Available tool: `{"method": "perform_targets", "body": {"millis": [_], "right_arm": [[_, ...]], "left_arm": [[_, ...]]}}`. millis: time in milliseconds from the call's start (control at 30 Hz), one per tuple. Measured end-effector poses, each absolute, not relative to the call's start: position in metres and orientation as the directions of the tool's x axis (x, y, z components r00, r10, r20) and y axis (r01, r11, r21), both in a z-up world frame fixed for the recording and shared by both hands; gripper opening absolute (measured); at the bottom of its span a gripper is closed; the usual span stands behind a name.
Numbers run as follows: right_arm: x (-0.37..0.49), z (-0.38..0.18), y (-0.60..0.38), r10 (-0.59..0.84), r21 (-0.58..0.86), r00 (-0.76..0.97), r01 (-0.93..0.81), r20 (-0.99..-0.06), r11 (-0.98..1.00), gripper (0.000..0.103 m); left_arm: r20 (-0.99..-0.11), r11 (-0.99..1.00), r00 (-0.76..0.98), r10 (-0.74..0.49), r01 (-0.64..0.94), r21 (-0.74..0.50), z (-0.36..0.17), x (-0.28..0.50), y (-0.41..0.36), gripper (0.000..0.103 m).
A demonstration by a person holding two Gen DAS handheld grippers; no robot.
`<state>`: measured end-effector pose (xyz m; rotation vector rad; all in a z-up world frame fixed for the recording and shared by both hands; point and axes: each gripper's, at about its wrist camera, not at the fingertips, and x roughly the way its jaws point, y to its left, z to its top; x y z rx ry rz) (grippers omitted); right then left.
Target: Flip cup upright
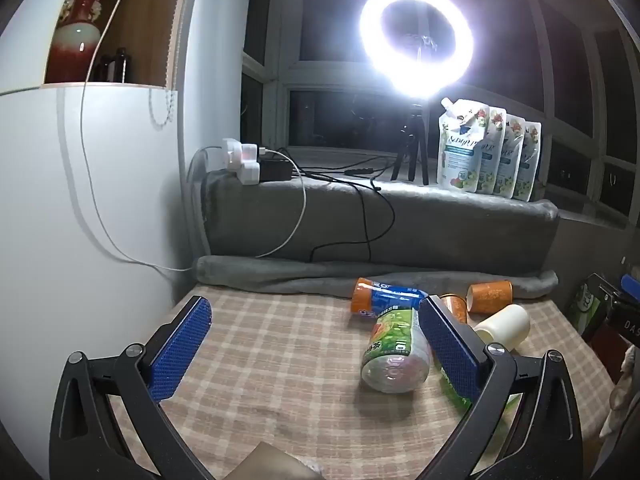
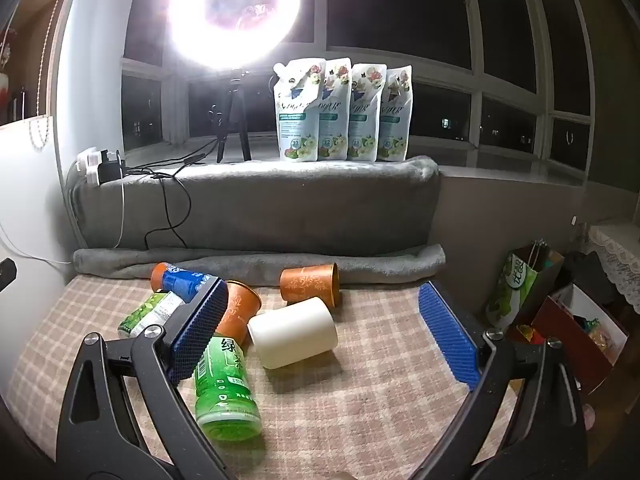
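A white cup lies on its side on the checked tablecloth, mouth toward the left; it also shows in the left wrist view. Two orange cups lie on their sides behind it, one at the back and one partly behind my right gripper's left finger. My right gripper is open and empty, its blue pads either side of the white cup and above it. My left gripper is open and empty over the cloth, left of the cups.
Several drink bottles lie on the cloth: a green one, a green-labelled clear one and a blue and orange one. A grey blanket-covered ledge holds a ring light, cables and refill pouches. Bags stand right of the table.
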<state>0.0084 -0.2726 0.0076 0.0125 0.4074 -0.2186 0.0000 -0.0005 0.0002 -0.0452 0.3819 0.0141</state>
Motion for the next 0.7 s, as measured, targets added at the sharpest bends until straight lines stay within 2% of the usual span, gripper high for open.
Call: {"method": "perform_targets", "body": {"millis": [700], "right_arm": [[0.0092, 0.007, -0.2737, -0.213, -0.038, 0.898, 0.215, -0.385, 0.976, 0.098]], "left_arm": [[-0.369, 0.998, 0.929, 0.009, -0.03, -0.05, 0.0005, 0.002, 0.0014, 0.103]]}}
